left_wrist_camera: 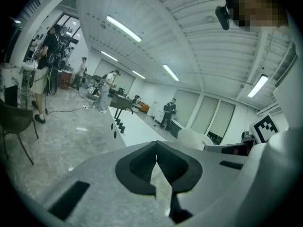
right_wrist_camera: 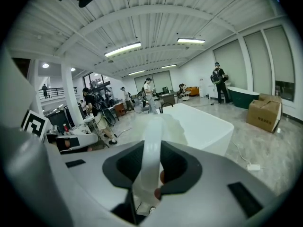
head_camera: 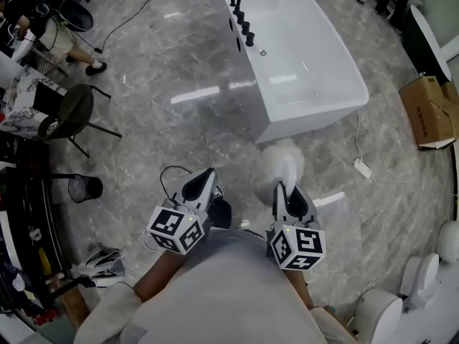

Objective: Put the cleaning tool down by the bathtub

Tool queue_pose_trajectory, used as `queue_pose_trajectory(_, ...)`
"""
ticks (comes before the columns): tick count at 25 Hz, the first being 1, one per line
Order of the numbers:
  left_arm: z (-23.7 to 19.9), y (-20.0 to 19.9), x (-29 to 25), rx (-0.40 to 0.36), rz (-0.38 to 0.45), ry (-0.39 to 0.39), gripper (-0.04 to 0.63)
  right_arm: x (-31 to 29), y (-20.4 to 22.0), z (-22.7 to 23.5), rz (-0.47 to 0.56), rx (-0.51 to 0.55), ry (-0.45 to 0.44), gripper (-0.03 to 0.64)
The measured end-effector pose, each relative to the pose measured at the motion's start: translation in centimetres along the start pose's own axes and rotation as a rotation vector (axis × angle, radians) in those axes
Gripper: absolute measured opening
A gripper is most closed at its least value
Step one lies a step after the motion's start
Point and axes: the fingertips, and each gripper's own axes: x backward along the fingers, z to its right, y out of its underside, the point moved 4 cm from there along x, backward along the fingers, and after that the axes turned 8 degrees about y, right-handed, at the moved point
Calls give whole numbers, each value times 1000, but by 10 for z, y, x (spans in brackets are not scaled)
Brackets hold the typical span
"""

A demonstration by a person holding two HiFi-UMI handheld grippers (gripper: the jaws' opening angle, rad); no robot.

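R gripper (head_camera: 287, 186) clamps cleaning tool (head_camera: 276, 162) nr bathtub (head_camera: 310, 120); L gripper (head_camera: 204, 179) jaws together, empty; cardboard box (head_camera: 427, 110) beyond.

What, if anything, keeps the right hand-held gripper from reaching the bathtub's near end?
Likely nothing, so yes. The right hand-held gripper, shut on the white duster, points at the bathtub, with only bare grey floor between them. The white cable lies off to the right, outside that path.

Grey marble floor (head_camera: 165, 77) w/ black chair (head_camera: 75, 113) & mesh bin (head_camera: 86, 188) at left; cardboard box (head_camera: 430, 110) far right, white adapter (head_camera: 362, 168) w/ cable nearby
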Motion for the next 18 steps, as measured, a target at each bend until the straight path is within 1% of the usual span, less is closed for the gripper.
queue_pose_trajectory(8,-54,-33,-12,-14,8,21,9,-50,-40,-39,44,37,-1,86)
queue_pose_trajectory(11,-68,-41,-14,-26,10,23,9,-60,-50,-50,70,71,12,86)
queue_pose_trajectory(14,-79,-44,-15,-28,15,29,9,-66,-56,-56,81,73,23,86)
queue_pose_trajectory(16,-84,-41,-16,-30,0,36,9,-69,-56,-57,76,71,32,86)
queue_pose_trajectory(18,-89,-35,-17,-48,-41,32,9,-72,-55,-59,65,76,38,86)
